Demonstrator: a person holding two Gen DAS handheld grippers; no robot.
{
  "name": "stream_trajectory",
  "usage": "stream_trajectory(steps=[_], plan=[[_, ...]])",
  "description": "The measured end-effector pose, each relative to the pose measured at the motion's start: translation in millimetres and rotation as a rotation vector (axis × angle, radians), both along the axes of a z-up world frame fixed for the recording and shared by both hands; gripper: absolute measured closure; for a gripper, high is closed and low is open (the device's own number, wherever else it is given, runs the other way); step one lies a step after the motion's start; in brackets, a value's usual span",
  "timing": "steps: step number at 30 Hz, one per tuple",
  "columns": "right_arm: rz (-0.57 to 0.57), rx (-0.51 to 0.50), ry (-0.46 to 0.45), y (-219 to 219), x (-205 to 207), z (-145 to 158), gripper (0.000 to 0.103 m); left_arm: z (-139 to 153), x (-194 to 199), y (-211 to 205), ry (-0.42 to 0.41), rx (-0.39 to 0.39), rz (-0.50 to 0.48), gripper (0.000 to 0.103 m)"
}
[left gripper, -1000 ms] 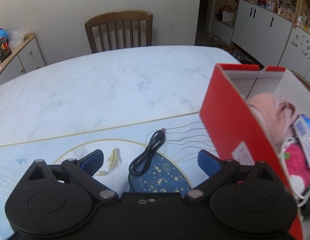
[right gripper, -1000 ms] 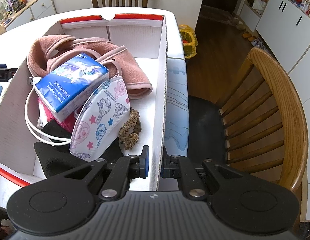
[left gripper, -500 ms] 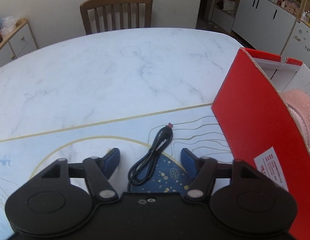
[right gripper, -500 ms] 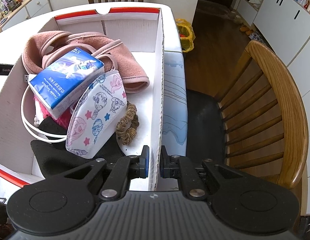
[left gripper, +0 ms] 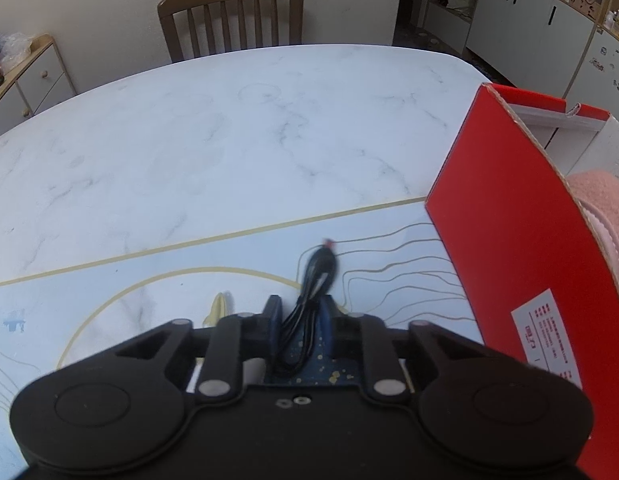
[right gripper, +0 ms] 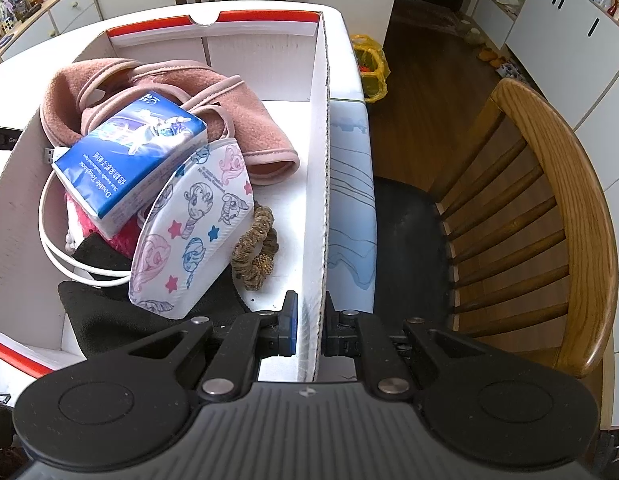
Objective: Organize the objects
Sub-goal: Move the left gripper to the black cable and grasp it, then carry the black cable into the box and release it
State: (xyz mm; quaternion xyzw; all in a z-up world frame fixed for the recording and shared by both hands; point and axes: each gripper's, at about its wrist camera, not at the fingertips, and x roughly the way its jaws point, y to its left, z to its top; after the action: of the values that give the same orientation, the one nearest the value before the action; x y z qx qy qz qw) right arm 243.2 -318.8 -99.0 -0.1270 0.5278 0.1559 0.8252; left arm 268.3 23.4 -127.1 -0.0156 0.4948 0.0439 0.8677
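My left gripper [left gripper: 299, 316] is shut on a coiled black USB cable [left gripper: 309, 300] just above the patterned table mat [left gripper: 149, 280]; the cable's free end sticks forward and is blurred. The red cardboard box [left gripper: 521, 248] stands right beside it. My right gripper [right gripper: 309, 320] is shut on the box's right wall [right gripper: 321, 184]. Inside the box lie a pink fleece garment [right gripper: 157, 84], a blue tissue pack [right gripper: 129, 152], a cartoon face mask [right gripper: 189, 228], a brown scrunchie [right gripper: 257, 248], a white cable [right gripper: 57, 248] and black cloth [right gripper: 109, 312].
The white marble table [left gripper: 229, 128] stretches ahead of the left gripper. A wooden chair [left gripper: 233, 16] stands at its far side. Another wooden chair [right gripper: 549, 216] stands right of the box. A sideboard [left gripper: 25, 76] is at the far left, white cabinets [left gripper: 549, 28] at the far right.
My left gripper went from open around the black cable to shut on it, and the cable's front end has lifted. My right gripper kept its hold on the box wall.
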Motion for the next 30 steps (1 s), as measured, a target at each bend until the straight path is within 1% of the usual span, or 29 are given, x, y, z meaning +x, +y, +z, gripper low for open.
stream_trajectory(steps=[1, 8, 13, 20, 26, 30], plan=[[0.001, 0.0, 0.0, 0, 0, 0, 0.093, 0, -1, 0, 0.001, 0.001, 0.003, 0.092], [0.005, 0.004, -0.008, 0, -1, 0, 0.093, 8, -10, -1, -0.008, -0.002, 0.035, 0.093], [0.012, 0.005, -0.015, 1, -2, 1, 0.093, 21, -22, -4, -0.01, 0.002, 0.038, 0.093], [0.024, 0.005, -0.024, 1, -2, 1, 0.093, 55, -45, -9, -0.038, -0.009, 0.027, 0.093], [0.033, 0.006, -0.035, 1, -3, 2, 0.093, 89, -65, -16, -0.082, -0.016, 0.01, 0.093], [0.035, 0.014, -0.036, 1, -2, 2, 0.094, 111, -76, -23, -0.125, -0.019, 0.006, 0.093]])
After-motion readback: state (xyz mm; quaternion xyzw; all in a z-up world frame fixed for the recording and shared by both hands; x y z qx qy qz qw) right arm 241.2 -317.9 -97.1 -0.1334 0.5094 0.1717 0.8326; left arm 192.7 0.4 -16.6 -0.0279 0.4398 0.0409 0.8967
